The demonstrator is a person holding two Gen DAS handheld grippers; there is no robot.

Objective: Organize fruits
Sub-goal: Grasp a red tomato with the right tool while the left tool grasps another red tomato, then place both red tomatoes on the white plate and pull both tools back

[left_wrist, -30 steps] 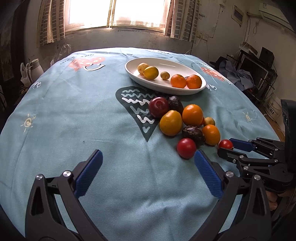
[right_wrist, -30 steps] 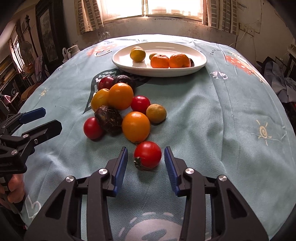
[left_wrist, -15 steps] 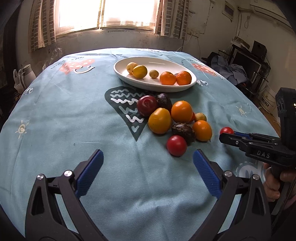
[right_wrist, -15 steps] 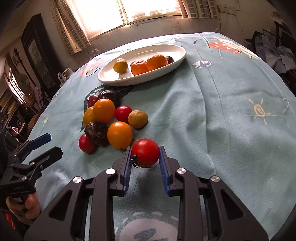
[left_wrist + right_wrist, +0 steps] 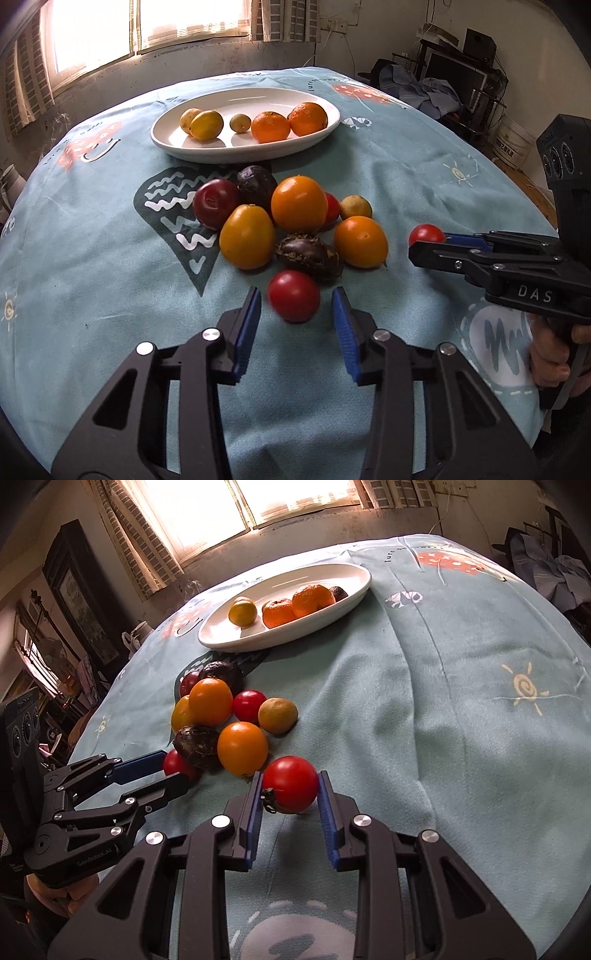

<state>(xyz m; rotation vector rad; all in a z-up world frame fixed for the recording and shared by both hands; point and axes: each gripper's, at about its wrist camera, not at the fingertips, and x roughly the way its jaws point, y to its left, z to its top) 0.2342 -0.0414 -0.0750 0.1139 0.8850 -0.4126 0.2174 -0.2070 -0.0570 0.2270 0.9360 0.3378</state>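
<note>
fruits (image 5: 299,218) huddle on a teal-clothed surface (image 5: 92,258) below a bright window (image 5: 147,22). right tool (image 5: 290,794) grips a tomato (image 5: 291,782); left tool (image 5: 295,306) is closing around another tomato (image 5: 293,295), pads apart from it.

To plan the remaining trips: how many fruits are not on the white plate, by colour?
Bright red fruits: 3
Dark red fruit: 1
Orange fruits: 3
Dark brown fruits: 2
Yellow-green fruit: 1
Total: 10
</note>
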